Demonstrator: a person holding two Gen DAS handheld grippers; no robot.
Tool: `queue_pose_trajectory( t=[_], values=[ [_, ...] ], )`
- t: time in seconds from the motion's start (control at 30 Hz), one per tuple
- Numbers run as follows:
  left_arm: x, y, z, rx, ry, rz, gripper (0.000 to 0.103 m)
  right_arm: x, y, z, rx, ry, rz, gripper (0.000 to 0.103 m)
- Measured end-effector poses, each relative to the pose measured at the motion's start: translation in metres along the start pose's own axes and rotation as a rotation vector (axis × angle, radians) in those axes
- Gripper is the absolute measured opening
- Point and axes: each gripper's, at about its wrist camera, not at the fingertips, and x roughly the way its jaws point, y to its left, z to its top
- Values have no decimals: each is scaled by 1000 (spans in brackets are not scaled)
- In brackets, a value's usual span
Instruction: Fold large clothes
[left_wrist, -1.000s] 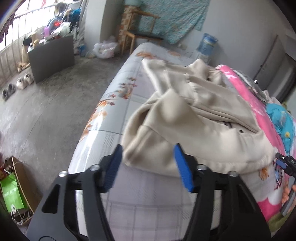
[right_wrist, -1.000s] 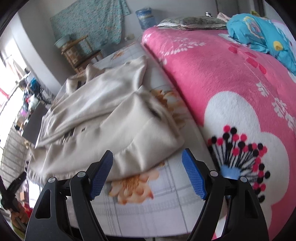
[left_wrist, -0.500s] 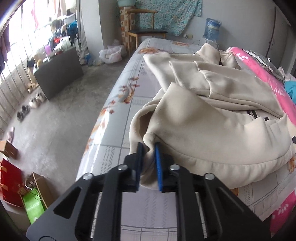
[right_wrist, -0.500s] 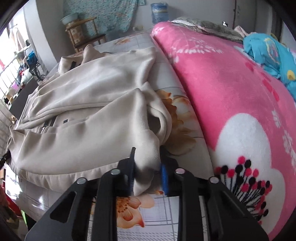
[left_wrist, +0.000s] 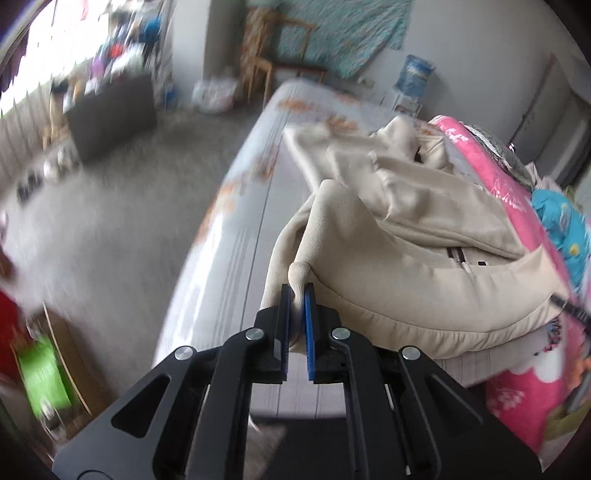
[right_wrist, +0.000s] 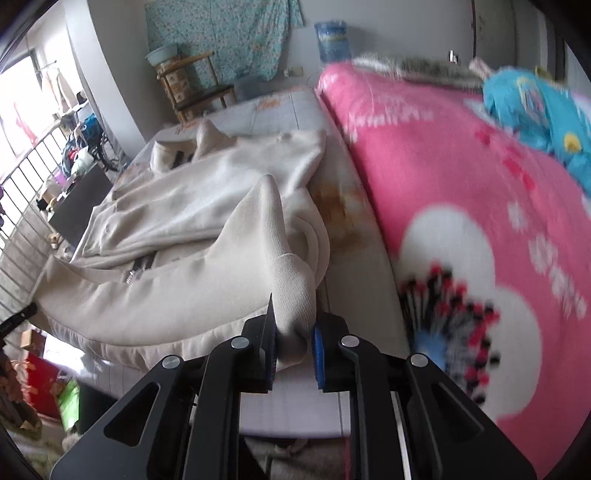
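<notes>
A large beige zip jacket (left_wrist: 424, 258) lies crumpled on the bed's pale flowered sheet (left_wrist: 236, 236). In the left wrist view my left gripper (left_wrist: 295, 295) is shut on the jacket's near left hem corner, which is lifted off the sheet. The right wrist view has the same jacket (right_wrist: 192, 206), its ribbed near right corner pinched between the blue pads of my right gripper (right_wrist: 293, 325). Those jaws are opening slightly, with the cloth still pressed between them. The hem sags between the two grips.
A pink flowered blanket (right_wrist: 461, 184) covers the bed to the right of the jacket, with a blue garment (right_wrist: 535, 107) on it. Left of the bed is bare floor with a dark cabinet (left_wrist: 110, 110), a green bag (left_wrist: 44, 369) and a wooden chair (left_wrist: 280, 70).
Both grippers went from wide open to shut on the jacket's near hem corners. Both corners have since been lifted off the sheet.
</notes>
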Motion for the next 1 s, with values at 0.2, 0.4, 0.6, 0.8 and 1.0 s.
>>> queue_pose_trajectory(
  t=[0.2, 0.4, 0.6, 0.8, 1.0],
  values=[
    [-4, 14, -6, -7, -36, 1, 14, -21, -22, -3, 113, -29, -61, 42],
    [-3, -30, 14, 135, -91, -110, 24, -22, 25, 15, 11, -73, 28, 52],
    [55, -108, 3, 384, 45, -86, 25, 38, 94, 22, -141, 62, 59, 53],
    [80, -135, -19, 505, 27, 4, 25, 72, 114, 11, -232, 174, -12, 50],
    [75, -133, -23, 521, -8, -7, 2, 67, 120, 7, -284, 195, -32, 7]
  ],
)
